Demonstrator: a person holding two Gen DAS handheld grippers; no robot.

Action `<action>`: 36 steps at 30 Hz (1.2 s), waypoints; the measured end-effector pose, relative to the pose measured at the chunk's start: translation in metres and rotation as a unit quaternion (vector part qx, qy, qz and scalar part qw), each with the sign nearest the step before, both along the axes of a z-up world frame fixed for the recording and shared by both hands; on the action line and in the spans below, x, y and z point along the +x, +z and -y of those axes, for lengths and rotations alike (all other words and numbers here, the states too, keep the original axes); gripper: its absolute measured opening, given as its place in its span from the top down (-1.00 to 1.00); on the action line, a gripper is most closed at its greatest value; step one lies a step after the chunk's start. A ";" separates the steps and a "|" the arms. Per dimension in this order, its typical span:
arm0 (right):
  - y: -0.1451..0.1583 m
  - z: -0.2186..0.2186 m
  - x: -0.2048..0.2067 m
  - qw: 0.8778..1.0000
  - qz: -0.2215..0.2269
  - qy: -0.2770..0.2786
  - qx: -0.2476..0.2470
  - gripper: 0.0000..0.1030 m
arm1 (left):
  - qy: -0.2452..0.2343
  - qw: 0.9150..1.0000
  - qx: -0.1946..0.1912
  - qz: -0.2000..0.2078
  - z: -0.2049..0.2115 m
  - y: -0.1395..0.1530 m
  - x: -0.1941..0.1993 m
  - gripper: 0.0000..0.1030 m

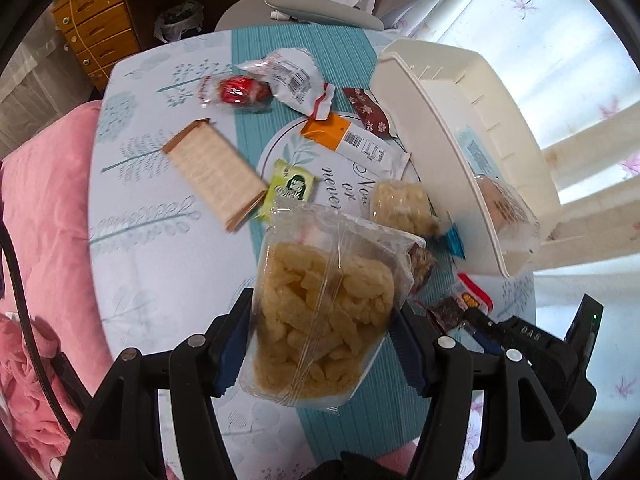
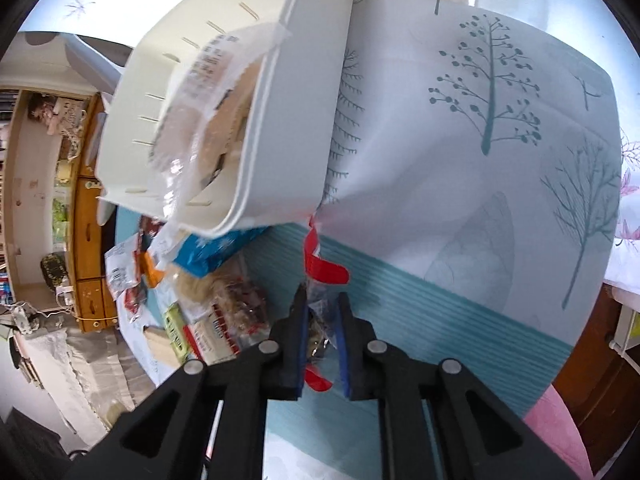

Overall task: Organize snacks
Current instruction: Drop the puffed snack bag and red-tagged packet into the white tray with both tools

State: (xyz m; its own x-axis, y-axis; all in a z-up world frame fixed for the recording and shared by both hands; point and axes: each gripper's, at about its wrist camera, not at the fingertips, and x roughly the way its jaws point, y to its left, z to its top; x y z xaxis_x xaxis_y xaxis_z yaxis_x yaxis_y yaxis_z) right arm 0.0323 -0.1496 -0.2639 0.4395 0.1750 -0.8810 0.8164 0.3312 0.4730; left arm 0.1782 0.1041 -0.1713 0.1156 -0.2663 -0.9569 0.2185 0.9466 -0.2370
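Snacks in assorted wrappers lie scattered beside the cream slotted plastic basket (image 1: pixel 404 120), which stands on the pale tree-printed tablecloth (image 1: pixel 160 272). We hold two of them already. Our left gripper (image 1: pixel 322 344) clamps a clear bag of pale puffed sticks (image 1: pixel 320 312), lifted just short of the basket's near wall. Our right gripper (image 2: pixel 322 344) is nearly closed on a small clear packet with a red edge (image 2: pixel 322 276), close below the basket's corner.

One clear-wrapped pastry (image 1: pixel 506 208) already sits inside the basket, so we judge the sorting only just begun. Left of the basket, still on the cloth, lie a long tan cracker sleeve (image 1: pixel 214 174), a small green sachet (image 1: pixel 290 188), an orange-and-white packet (image 1: pixel 352 140), a dark red snowflake wrapper (image 1: pixel 368 114), a white barcoded bag (image 1: pixel 290 76), a red round sweet (image 1: pixel 238 90) and a second clear pack of puffs (image 1: pixel 404 208). All of these remain for us to place, after the two we carry.
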 end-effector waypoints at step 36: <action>0.144 0.061 0.003 0.947 0.182 0.177 -0.197 0.76 | 0.026 0.989 -0.105 0.105 0.069 0.079 -0.057 -0.22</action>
